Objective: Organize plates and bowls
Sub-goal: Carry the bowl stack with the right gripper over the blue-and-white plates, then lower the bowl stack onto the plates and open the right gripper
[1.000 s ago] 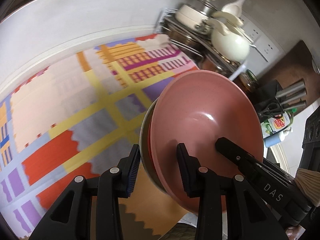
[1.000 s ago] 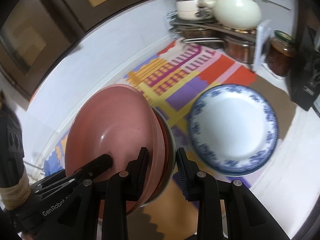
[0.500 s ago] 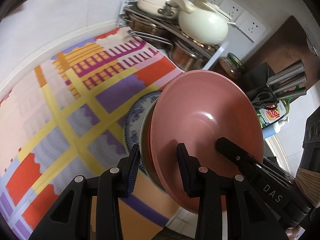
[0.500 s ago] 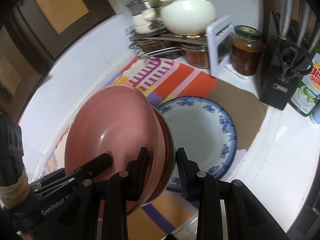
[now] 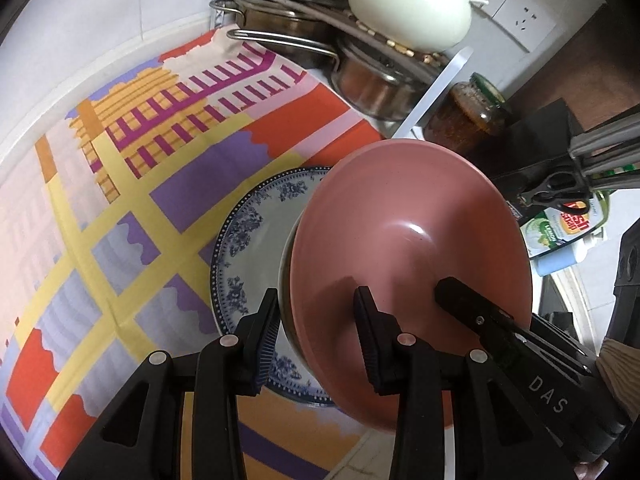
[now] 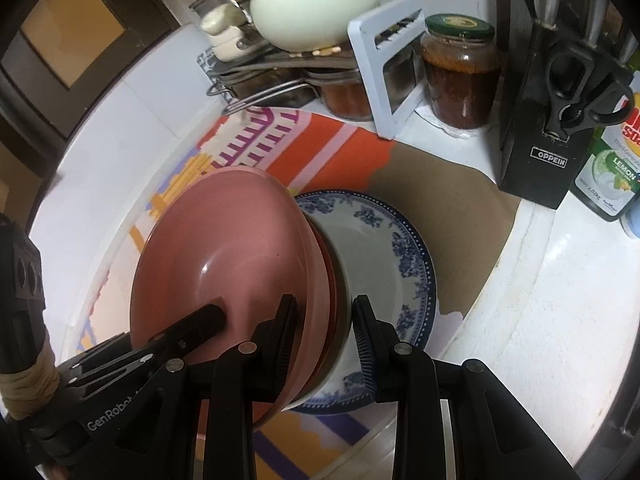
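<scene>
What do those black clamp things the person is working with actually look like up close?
Both are matte black plastic. The left gripper and right gripper each have two angular fingers with silver rivets and ribbed blue pads. White lettering marks their sides: "DAS" on one, "GenRobot" on the other. Beige tape wraps a black handle.

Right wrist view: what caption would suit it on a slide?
Two grippers carry stacked bowls over a blue-patterned plate.

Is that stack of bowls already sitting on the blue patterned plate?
Cannot tell. In both wrist views the stack of bowls overlaps the blue patterned plate, hiding its underside; neither shows contact or a gap.
</scene>
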`<action>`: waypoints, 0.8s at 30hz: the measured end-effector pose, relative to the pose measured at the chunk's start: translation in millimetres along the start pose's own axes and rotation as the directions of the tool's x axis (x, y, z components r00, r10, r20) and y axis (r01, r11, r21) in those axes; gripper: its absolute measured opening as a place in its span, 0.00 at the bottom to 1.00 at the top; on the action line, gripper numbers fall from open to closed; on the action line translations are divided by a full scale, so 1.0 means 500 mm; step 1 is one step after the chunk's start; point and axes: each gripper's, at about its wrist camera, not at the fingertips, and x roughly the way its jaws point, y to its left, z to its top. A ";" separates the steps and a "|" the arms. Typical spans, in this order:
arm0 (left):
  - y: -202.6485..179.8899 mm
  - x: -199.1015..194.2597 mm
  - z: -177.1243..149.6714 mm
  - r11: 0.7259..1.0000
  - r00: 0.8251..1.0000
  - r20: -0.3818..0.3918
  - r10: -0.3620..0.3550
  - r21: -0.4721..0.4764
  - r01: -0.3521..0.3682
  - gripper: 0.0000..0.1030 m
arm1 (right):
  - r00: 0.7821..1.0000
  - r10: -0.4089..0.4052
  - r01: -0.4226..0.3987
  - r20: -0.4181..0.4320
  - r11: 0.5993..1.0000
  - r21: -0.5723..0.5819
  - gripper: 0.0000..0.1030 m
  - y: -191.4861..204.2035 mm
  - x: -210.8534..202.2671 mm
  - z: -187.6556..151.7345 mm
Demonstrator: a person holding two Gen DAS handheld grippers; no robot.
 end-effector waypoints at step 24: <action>-0.002 0.077 0.017 0.999 0.998 -0.050 0.040 -0.001 -0.040 0.36 | 0.997 -0.028 0.028 -0.073 1.000 -0.005 0.30 -0.031 0.088 0.015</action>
